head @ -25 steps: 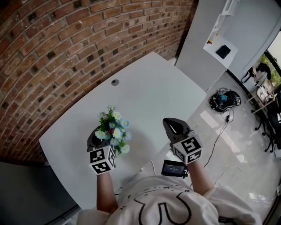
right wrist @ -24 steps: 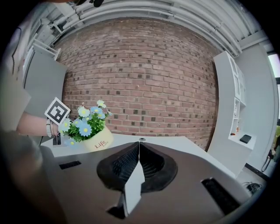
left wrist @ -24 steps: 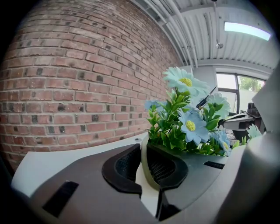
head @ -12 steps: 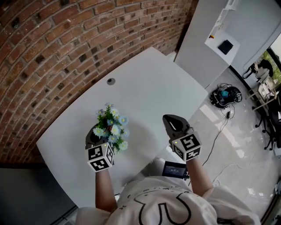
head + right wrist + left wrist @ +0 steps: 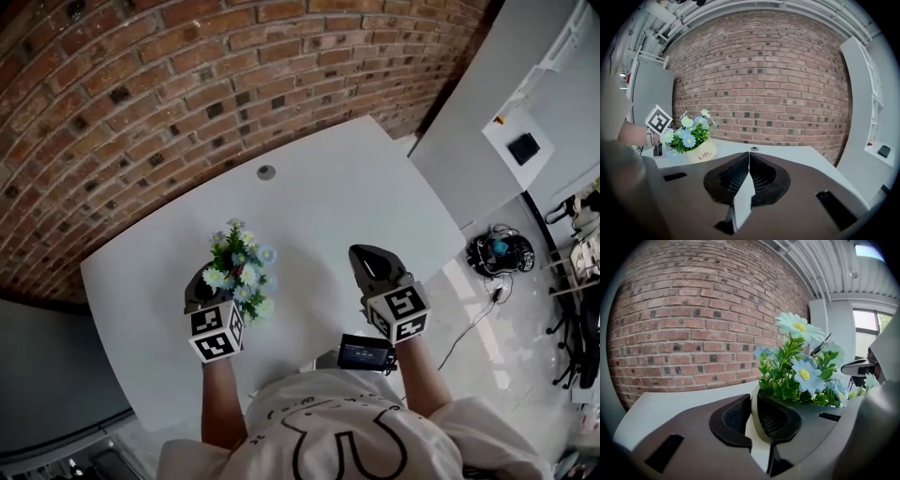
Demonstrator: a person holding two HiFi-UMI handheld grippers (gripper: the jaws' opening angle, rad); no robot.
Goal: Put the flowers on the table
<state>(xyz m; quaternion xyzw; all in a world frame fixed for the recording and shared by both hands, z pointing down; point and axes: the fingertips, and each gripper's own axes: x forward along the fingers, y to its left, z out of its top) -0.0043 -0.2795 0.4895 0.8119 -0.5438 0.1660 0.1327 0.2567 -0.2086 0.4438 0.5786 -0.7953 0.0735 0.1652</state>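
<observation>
A bunch of pale blue and white daisies point(image 5: 239, 270) with green leaves stands in a cream pot, over the near part of the white table point(image 5: 328, 202). My left gripper point(image 5: 204, 279) is shut on the pot's rim point(image 5: 753, 420), and the flowers point(image 5: 800, 369) rise just right of its jaws. Whether the pot rests on the table I cannot tell. My right gripper point(image 5: 364, 258) hovers to the right near the table's front edge, shut with nothing in it point(image 5: 748, 158). In its view the pot point(image 5: 702, 152) shows at far left, below the left gripper's marker cube point(image 5: 659, 120).
A brick wall point(image 5: 187, 84) runs behind the table. A round cable grommet point(image 5: 266, 172) sits near the table's back edge. A white cabinet point(image 5: 497, 122) stands to the right, with a black bag and cables point(image 5: 500, 251) on the floor. A black device point(image 5: 366, 353) hangs at the person's waist.
The head view has swung, so the table sits more centred and the floor shows less. Both grippers keep about the same places, and the left one still holds the pot.
</observation>
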